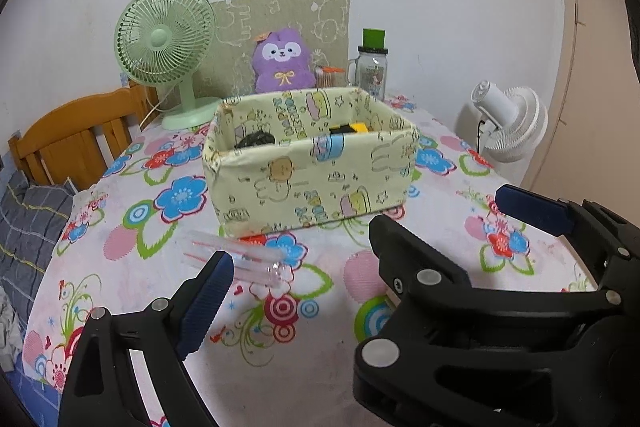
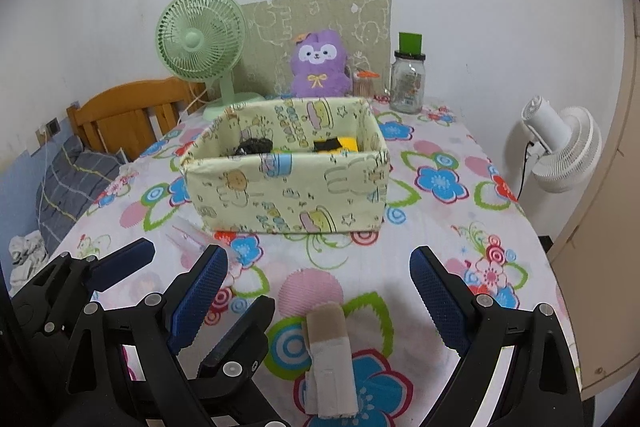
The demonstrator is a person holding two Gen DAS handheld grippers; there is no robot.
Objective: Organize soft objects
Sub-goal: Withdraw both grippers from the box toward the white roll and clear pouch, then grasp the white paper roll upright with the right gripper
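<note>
A pale yellow fabric box (image 1: 308, 183) (image 2: 288, 187) stands mid-table with a black item (image 2: 254, 146) and a yellow-and-black item (image 2: 340, 143) inside. A beige and white rolled cloth (image 2: 330, 359) lies on the flowered tablecloth between the wide-apart fingers of my right gripper (image 2: 318, 255), which is open and touches nothing. My left gripper (image 1: 320, 259) is open too, its left pad (image 1: 204, 299) just in front of a clear plastic tube (image 1: 236, 259). The two grippers overlap: the right gripper (image 1: 448, 215) covers my left gripper's right finger. A purple plush (image 1: 282, 61) sits behind the box.
At the back stand a green desk fan (image 1: 166, 43), a printed board (image 1: 280, 15) and a glass jar (image 1: 372, 71). A white fan (image 2: 560, 151) stands off the table's right edge. A wooden headboard (image 1: 76, 143) and grey bedding (image 1: 28, 227) lie to the left.
</note>
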